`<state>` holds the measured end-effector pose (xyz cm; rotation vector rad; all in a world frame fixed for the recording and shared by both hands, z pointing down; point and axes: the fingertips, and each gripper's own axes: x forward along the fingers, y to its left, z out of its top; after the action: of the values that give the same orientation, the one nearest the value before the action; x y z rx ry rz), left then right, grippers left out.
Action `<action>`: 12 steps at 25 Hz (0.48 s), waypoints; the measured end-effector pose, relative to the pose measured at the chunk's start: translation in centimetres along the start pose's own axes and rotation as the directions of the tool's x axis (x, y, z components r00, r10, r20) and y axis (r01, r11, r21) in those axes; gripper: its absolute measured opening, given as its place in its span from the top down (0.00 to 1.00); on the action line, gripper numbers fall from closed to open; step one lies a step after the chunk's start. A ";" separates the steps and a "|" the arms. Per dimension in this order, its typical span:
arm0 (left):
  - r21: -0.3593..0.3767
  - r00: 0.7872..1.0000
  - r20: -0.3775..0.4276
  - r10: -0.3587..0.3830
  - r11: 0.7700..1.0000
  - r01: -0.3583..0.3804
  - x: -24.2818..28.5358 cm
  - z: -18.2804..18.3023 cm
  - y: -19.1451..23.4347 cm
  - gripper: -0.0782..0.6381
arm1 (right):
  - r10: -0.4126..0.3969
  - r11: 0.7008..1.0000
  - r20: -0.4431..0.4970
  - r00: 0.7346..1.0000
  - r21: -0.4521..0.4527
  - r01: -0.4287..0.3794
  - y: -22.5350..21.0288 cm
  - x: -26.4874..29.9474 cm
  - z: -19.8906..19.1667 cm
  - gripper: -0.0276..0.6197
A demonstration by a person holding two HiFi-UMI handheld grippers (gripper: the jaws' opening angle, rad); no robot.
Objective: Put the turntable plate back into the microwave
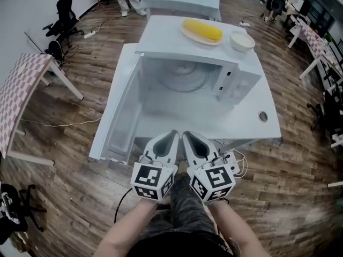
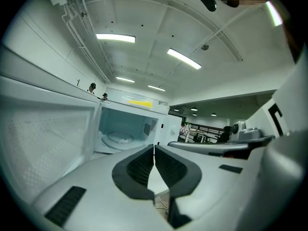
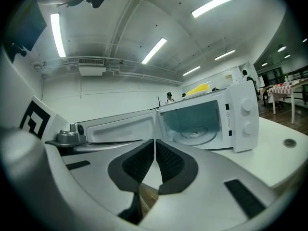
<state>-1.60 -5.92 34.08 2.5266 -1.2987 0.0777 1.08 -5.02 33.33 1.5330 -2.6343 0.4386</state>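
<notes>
The white microwave (image 1: 214, 71) stands on a white table (image 1: 265, 98) with its door (image 1: 120, 111) swung open to the left. The clear glass turntable plate (image 1: 182, 78) lies flat inside the cavity; it also shows in the left gripper view (image 2: 119, 138) and the right gripper view (image 3: 195, 134). My left gripper (image 1: 173, 134) and right gripper (image 1: 186, 135) are side by side at the table's near edge, well short of the microwave. The left gripper (image 2: 154, 149) is shut with nothing between its jaws. The right gripper (image 3: 154, 144) is shut and empty too.
On top of the microwave sit a plate with a yellow corn cob (image 1: 202, 31) and a white bowl (image 1: 242, 40). A small round fitting (image 1: 262, 116) is set in the table at the right. A checkered table (image 1: 21, 84), office chairs (image 1: 61, 17) and floor cables surround the table.
</notes>
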 end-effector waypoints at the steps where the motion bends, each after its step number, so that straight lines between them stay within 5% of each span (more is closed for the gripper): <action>1: -0.002 1.000 0.000 -0.007 1.000 0.007 -0.6 0.0 -0.4 0.86 | 0.000 1.000 0.001 1.000 0.000 0.000 0.4 -0.5 0.0 0.91; 12: 0.031 0.999 0.010 -0.034 0.999 0.033 -5.6 -0.1 -3.8 0.86 | 0.007 0.999 0.019 1.000 -0.038 -0.007 3.8 -5.9 0.2 0.91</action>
<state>-1.83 0.60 32.26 2.5776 -1.2684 0.0776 0.78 1.67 31.17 1.5255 -2.6475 0.3744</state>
